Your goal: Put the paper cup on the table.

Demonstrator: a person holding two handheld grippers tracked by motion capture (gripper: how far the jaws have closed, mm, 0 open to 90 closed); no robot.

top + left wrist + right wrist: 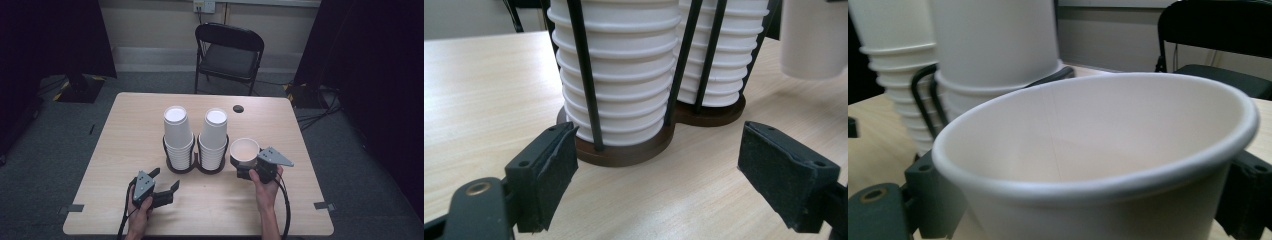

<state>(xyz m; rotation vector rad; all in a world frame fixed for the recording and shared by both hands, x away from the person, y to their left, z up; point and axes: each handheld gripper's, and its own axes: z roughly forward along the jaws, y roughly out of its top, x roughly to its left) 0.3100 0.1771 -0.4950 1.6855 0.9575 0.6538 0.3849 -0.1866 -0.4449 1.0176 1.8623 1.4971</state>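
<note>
So, from the high view: a light wooden table [125, 165] is seen with a dark double cup holder [196, 165] near the middle, and two stacks of upside-down white paper cups are parked in it, the left stack [178, 134] and the right stack [214, 136] side by side. The left gripper [166, 180] is held low over the table's near left part, jaws spread wide with nothing between them, a bit short of the holder. The right gripper [243, 167] is held just right of the holder, and a single white cup [244, 150] is clamped in it, mouth up, right beside the right stack. A black folding chair [227, 52] is parked behind the table, and a small dark round hole [238, 108] is seen in the tabletop near the far edge.

Left gripper view: the padded jaws are spread far apart, nothing gripped. The holder's brown base [634, 152] and thin black rods are seen straight ahead between them, with the ribbed cup rims stacked up inside. The held cup [813, 40] is seen at the top right, lifted clear of the table.

Right gripper view: the cup [1108, 165] is pinched between the jaws, one at each side of its wall, open mouth toward the camera and empty inside. Both stacks are seen behind it at left, the chair [1218, 30] at right.
</note>
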